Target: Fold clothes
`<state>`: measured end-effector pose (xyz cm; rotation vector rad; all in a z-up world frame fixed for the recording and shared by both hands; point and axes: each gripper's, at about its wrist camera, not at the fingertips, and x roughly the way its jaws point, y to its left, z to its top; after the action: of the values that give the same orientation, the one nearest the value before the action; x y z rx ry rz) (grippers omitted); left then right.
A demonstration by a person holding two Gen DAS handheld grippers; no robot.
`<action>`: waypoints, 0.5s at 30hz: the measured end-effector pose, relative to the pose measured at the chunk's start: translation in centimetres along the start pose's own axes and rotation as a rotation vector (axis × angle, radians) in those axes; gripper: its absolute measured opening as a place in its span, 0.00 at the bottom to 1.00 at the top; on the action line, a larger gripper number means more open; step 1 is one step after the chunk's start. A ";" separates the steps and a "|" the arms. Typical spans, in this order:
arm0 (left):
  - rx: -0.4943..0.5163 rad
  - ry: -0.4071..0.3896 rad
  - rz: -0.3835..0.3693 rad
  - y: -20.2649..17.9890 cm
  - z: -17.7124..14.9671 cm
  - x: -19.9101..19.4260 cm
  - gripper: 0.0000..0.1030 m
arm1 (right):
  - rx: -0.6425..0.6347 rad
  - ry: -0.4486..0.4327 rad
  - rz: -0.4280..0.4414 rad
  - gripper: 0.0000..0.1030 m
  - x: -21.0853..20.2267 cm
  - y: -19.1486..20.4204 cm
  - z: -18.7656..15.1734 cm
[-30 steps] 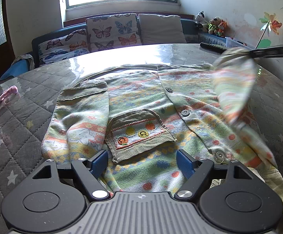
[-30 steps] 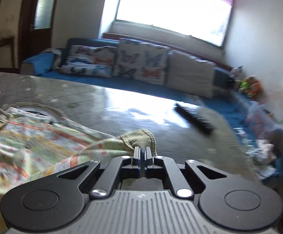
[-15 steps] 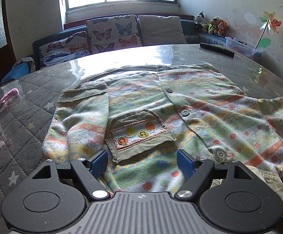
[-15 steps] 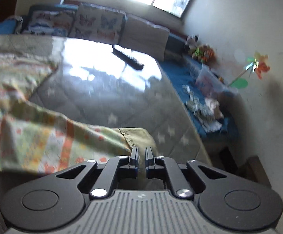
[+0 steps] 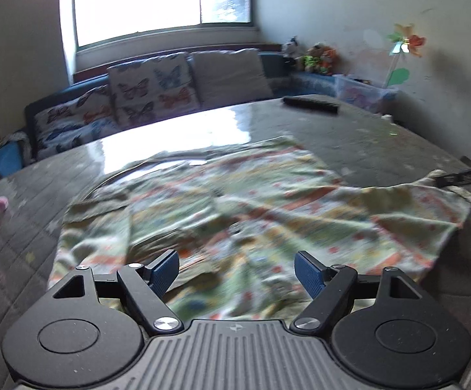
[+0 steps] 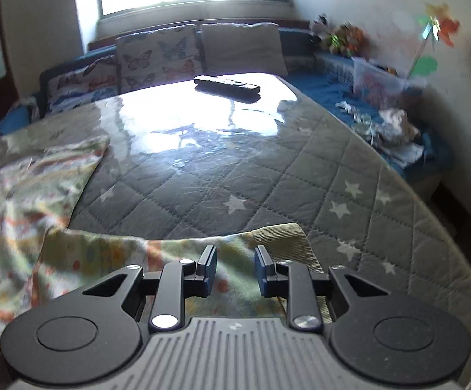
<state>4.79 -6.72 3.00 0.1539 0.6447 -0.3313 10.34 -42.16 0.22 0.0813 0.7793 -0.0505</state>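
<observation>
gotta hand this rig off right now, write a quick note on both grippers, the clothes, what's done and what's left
Left gripper: jaws wide open, empty, above the cardigan's near hem.
Right gripper: jaws have just been opening; the sleeve lies under them, not pinched.
Cardigan lies spread face up on the table. Its right sleeve is stretched out sideways, the other sleeve already folded over the front.
Remote sits at the far end, clear of the work.
Left to do: fold the right sleeve in, then fold the body.

Left gripper (image 5: 237, 268), right gripper (image 6: 235, 271): black linkages, blue pads, silver screws, ribbed grey housing
</observation>
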 end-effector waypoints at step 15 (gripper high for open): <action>0.168 0.104 -0.100 -4.8 -2.3 2.7 0.79 | -0.045 -0.054 -0.074 0.34 3.9 -0.4 1.9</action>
<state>3.81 -11.37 -0.68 0.3018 0.7291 -0.4769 14.39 -42.81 -1.16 0.0082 0.7294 -0.1043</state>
